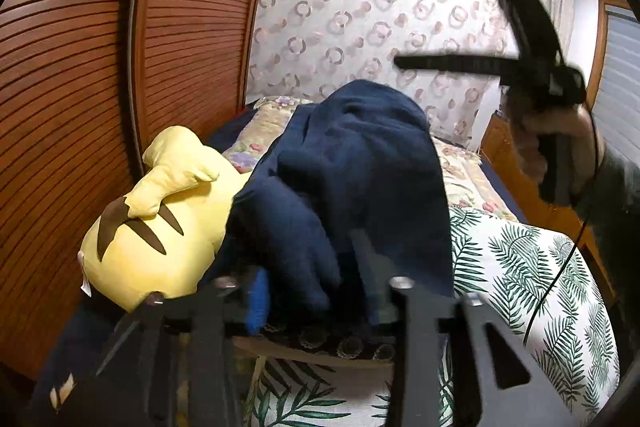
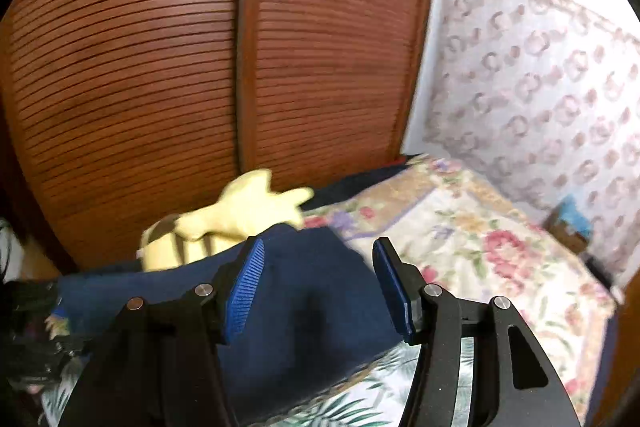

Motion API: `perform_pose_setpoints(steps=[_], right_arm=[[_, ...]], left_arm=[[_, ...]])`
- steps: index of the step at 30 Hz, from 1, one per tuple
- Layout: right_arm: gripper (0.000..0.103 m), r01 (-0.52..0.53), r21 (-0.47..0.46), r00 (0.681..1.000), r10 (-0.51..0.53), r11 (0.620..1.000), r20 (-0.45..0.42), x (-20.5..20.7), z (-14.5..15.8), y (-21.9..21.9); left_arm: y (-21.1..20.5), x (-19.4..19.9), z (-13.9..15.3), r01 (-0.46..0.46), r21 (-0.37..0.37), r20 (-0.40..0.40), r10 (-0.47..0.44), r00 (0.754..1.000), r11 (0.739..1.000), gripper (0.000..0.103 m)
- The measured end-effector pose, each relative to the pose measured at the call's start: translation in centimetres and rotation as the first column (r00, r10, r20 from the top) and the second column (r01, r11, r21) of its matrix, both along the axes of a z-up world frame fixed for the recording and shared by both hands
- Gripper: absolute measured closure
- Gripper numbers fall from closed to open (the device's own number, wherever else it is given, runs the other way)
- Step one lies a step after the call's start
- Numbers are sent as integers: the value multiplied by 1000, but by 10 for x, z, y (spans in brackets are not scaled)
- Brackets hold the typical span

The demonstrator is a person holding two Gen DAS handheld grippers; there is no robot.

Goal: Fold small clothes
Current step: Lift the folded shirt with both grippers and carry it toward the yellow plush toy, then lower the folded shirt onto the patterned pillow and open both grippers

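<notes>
One navy garment (image 1: 352, 179) is bunched over the left gripper (image 1: 312, 291), which is clamped on it above the bed (image 1: 540, 267); right gripper (image 2: 320, 283) jaws apart; one yellow plush (image 1: 160, 227) beside it

right gripper (image 2: 318, 285) matte black frame, ribbed blue pads (image 2: 245, 291), silver screws (image 2: 433, 289), left gripper (image 1: 316, 307) same black build, hand (image 1: 560, 147) bare skin, grey sleeve (image 1: 612, 199), thin black cable (image 1: 560, 267)

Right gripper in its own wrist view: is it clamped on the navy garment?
No: the right gripper is open, its blue pads spread apart above the navy garment.
</notes>
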State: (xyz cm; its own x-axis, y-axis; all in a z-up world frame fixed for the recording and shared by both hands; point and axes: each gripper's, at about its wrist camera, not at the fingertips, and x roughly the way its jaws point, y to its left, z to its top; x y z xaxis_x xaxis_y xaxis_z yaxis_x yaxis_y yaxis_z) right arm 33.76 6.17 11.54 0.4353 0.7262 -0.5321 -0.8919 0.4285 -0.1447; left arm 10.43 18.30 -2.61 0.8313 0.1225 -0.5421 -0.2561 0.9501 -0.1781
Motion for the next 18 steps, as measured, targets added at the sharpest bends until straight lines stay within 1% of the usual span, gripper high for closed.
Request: perform_pose_setpoints(steps=[1,2,3,4,6,8,11,14,17,18], right_arm=[[45,-15,-10,1000,15,1000,-18,-1,-7,3],[45,-18,-25,999,17,1000,-35,0,-15,7],[45,-13,-43,999,11,999,-53,4,-23,9],[45,-11,-63,997,6,998,-75,8,-33,15],[45,0,-106,994,-12,994,-108,18,-54,28],[45,27,-138,993,-42,990,-113,24,-72,39],[45,52,-88,989,-63,995,-135,26,-68,36],[45,89,-54,988,-95,995,-120,17,-59,25],[45,100,-22,990,-102,995,-103,-9,-51,5],[45,104,-12,990,-104,995,-97,-15,-53,-1]], left_arm=[[-1,-1,1,0,6,2,0,1000,1000,51],[-2,-2,2,1,16,0,-1,1000,1000,39],[-3,-4,4,1,27,2,-2,1000,1000,32],[-5,-7,7,3,40,15,-3,1000,999,22],[-7,-12,12,-4,57,31,2,1000,998,20],[-8,-16,18,-15,72,41,13,999,997,14],[-8,-22,25,-24,85,51,19,998,996,13],[-10,-25,30,-32,102,59,26,998,994,13],[-17,-27,33,-21,113,65,14,998,993,13],[-21,-28,34,-14,121,67,6,998,993,13]])
